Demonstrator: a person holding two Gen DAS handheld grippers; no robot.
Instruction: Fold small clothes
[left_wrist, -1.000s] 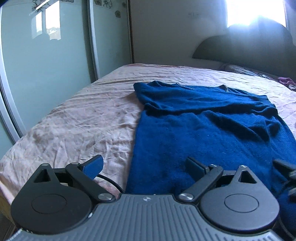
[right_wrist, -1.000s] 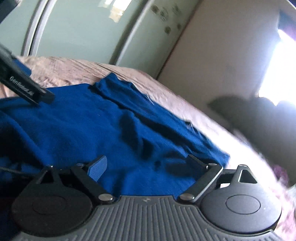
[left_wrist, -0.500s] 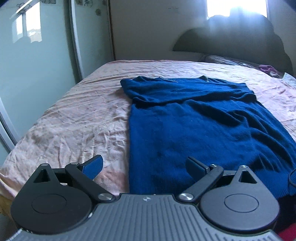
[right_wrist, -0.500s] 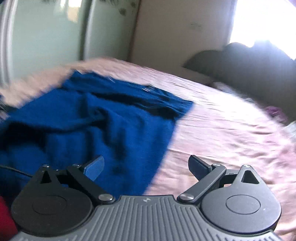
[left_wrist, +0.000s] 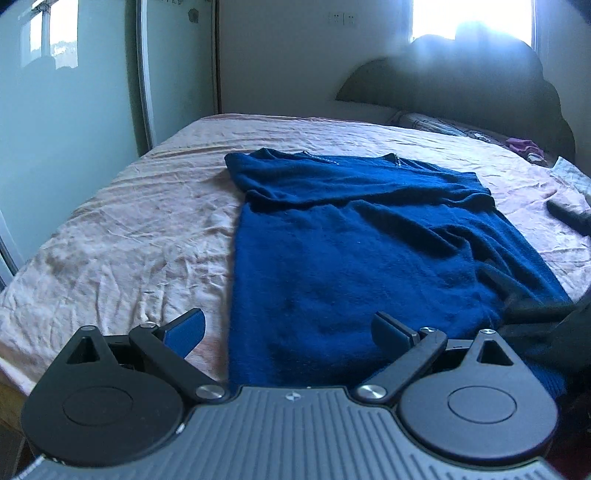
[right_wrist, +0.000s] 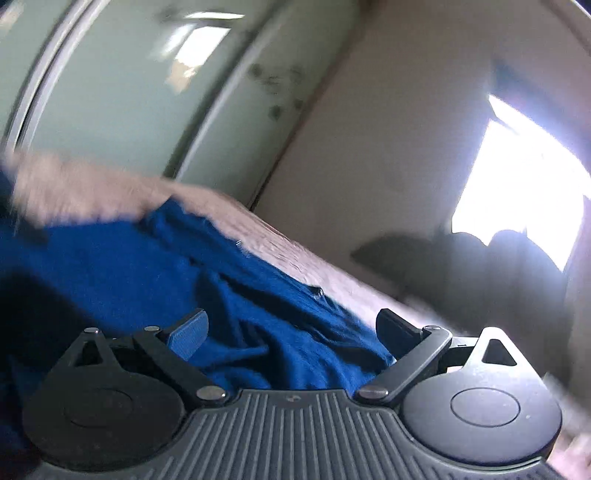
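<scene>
Your left gripper sits at the near edge of the bed, jaws spread wide, nothing between them. The left finger is over bare sheet, the right finger over blue fabric.

Just ahead: blue sweater lying flat on the pink sheet, hem toward you, neckline at the far end. Top portion looks folded across the body, forming a thick band. Wrinkles run along its right side.

Your right gripper is also spread wide, holding nothing, tilted low over the sweater. This view is motion-blurred; the fabric fills the space beneath the fingers, but whether they touch it cannot be told.

Further off: a striped pillow and a purple item near the dark headboard. Left of the bed, frosted sliding wardrobe doors. Bright window behind the headboard.
</scene>
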